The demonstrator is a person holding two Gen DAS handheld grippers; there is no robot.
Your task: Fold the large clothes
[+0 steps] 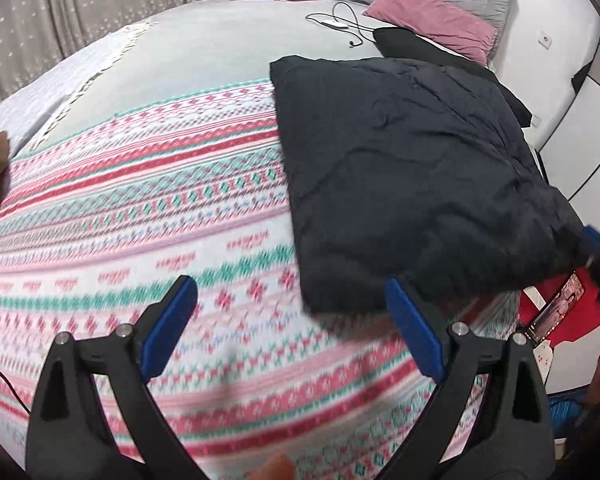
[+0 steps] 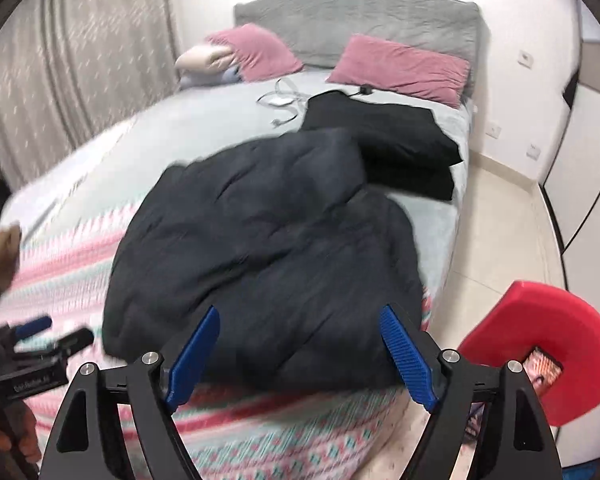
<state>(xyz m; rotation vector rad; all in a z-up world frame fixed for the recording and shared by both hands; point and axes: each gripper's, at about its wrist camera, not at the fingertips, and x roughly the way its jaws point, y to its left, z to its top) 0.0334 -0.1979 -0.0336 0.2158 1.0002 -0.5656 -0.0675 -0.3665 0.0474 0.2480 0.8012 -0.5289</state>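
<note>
Dark padded jacket (image 2: 260, 248) lies folded on the bed (image 2: 204, 128), so the fold looks done. Both the left hand-held gripper (image 1: 292, 328) and right hand-held gripper (image 2: 300, 354) are released and empty; next likely comes setting it by the black pile (image 2: 396, 140) at one o'clock.

Dark jacket (image 2: 260, 232): matt puffy quilted cloth, creased. Patterned blanket (image 1: 140, 208): soft knit-look cloth; pink pillows (image 1: 432, 20) velvety, headboard (image 2: 360, 16) grey plush fabric. Gripper pads (image 2: 408, 360) blue ribbed plastic on matt black plastic arms with shiny metal pins.

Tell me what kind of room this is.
A bedroom, most likely: a bed with a grey padded headboard, pink pillows at its head, and a patterned blanket spread over it.
</note>
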